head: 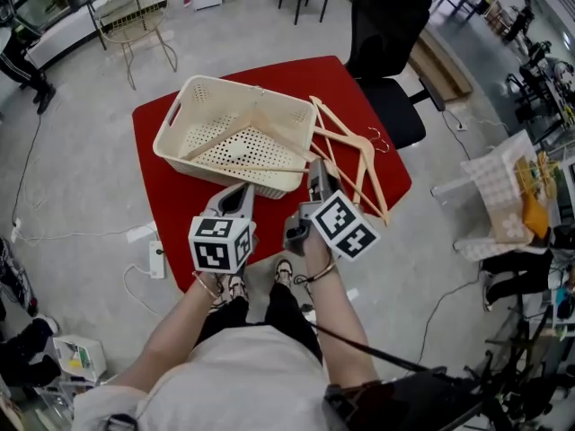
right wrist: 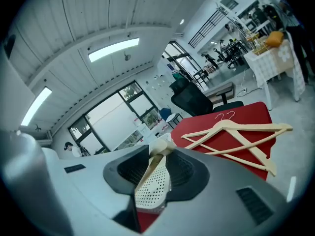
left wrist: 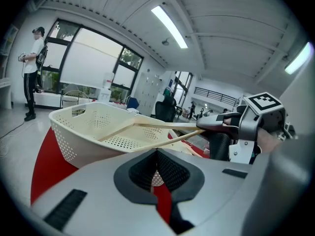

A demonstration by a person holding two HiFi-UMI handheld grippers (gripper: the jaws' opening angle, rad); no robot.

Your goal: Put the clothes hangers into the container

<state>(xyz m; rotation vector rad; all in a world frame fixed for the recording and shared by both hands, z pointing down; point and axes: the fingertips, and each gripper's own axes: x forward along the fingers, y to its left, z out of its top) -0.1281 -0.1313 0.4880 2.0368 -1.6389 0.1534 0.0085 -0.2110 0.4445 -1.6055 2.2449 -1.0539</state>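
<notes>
hanger (left wrist: 157, 125) clamped in right gripper (right wrist: 156, 154), tip inside basket (left wrist: 74, 136) | to be lowered flat before release | left gripper (left wrist: 157, 156) closed, empty

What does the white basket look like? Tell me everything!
The basket is cream plastic, rectangular, with rounded corners, tiny holes in walls and floor, and a handle slot in one end. It sits upright on the red table. A wooden hanger lies inside, reaching over the near rim; more hangers lie beside it.

Wood hangers (head: 359, 151) by cream basket (head: 169, 144); 1 hanger (head: 225, 140) half-in.
</notes>
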